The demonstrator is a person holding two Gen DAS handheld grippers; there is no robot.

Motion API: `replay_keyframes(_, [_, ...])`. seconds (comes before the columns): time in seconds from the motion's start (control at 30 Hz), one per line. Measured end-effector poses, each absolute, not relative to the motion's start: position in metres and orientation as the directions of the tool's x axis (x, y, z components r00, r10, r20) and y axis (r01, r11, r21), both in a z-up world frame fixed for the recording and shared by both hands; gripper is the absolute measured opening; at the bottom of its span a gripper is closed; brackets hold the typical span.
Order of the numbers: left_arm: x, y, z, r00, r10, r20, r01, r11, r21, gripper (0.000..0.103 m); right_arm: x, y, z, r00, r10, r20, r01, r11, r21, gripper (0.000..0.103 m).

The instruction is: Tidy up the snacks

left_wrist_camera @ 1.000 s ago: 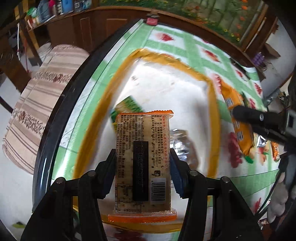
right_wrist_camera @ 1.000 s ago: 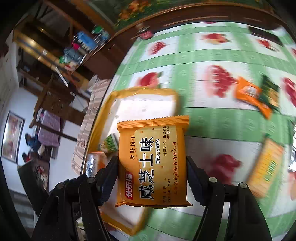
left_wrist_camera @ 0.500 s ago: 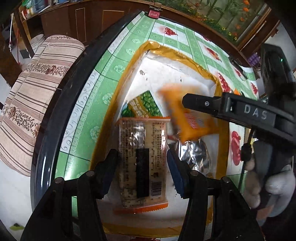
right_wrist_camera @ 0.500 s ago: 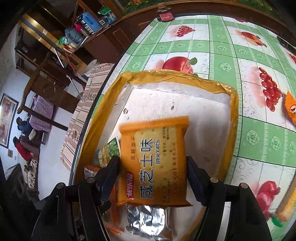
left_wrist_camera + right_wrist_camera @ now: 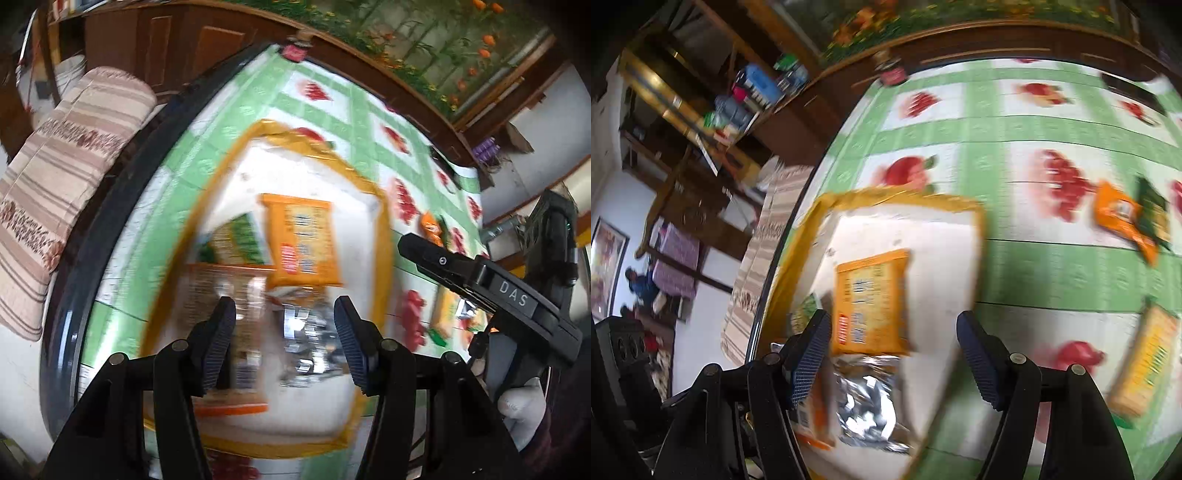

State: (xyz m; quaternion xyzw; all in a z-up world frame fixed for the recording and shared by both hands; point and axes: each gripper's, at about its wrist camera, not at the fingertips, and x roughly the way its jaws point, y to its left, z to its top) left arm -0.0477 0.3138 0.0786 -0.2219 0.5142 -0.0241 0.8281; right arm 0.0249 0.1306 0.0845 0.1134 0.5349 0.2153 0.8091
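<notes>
A white tray with a yellow rim [image 5: 382, 236] [image 5: 975, 236] lies on the fruit-print tablecloth. In it lie an orange biscuit pack [image 5: 301, 245] [image 5: 871, 302], a clear cracker pack with orange ends [image 5: 218, 295], a silver foil pack [image 5: 306, 332] [image 5: 868, 402] and a green pack [image 5: 240, 240] [image 5: 803, 308]. My left gripper [image 5: 282, 345] is open and empty above the tray. My right gripper [image 5: 892, 360] is open and empty above the tray's right side; it also shows in the left wrist view [image 5: 480, 280].
More snacks lie on the cloth to the right: an orange pack [image 5: 1123, 218] with a dark green one [image 5: 1152, 210] and a yellow pack [image 5: 1145, 358]. The table's dark edge [image 5: 92, 221] runs on the left, with a striped cushion [image 5: 55, 184] beyond.
Both grippers have opened and let go of their packs. The cracker pack and the orange biscuit pack now lie in the tray. Both grippers have pulled back from it.
</notes>
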Motion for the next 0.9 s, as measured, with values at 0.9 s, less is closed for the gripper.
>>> replay_keyframes(0.9, [-0.042,0.103,0.076,0.323,-0.376,-0.869,0.105,0.926,-0.362,0.055,-0.014,-0.197,0.046,0.473,0.105,-0.875,0.222,0.947,0.234,0.073])
